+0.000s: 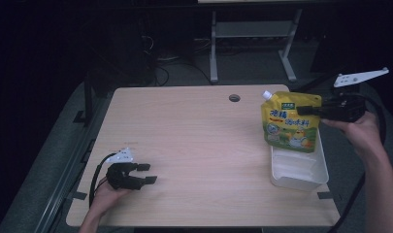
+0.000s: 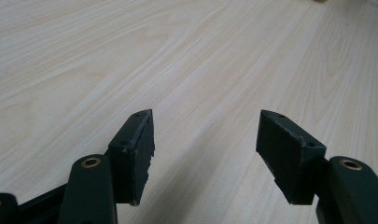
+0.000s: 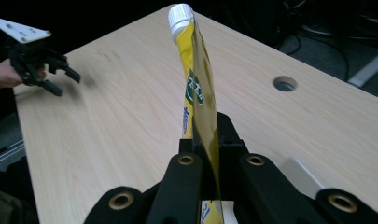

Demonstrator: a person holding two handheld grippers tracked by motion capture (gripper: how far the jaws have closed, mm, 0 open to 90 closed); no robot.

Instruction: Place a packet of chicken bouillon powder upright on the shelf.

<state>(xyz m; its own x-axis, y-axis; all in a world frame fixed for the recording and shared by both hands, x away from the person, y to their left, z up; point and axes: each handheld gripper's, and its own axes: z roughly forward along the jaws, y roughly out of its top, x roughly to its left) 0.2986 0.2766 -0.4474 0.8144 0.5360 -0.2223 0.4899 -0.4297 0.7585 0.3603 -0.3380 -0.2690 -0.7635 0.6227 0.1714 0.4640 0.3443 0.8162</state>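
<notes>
We have the yellow pouch [image 1: 290, 122] pinched by its right edge in the right hand-held gripper [image 1: 314, 110], jaws clamped flat on the thin film, so the pouch hangs in the air at the far right of the desk [image 1: 184, 145], just above the far end of the white tray [image 1: 301, 171]. In the right gripper view the pouch [image 3: 196, 88] stands edge-on between the jaws, its white cap [image 3: 181, 16] at the far tip. Our worry is that grip: we hold only a narrow strip of slippery film, and the pouch's weight sits well to the left of it, so it could pivot, sag or slide free if we swing it quickly. If we lower it askew, its bottom corner may catch the tray's rim and tip the light tray. The left hand-held gripper [image 1: 146, 173] rests at the near left, jaws standing wide with nothing between them, well apart from the pouch and too far off to steady it.
</notes>
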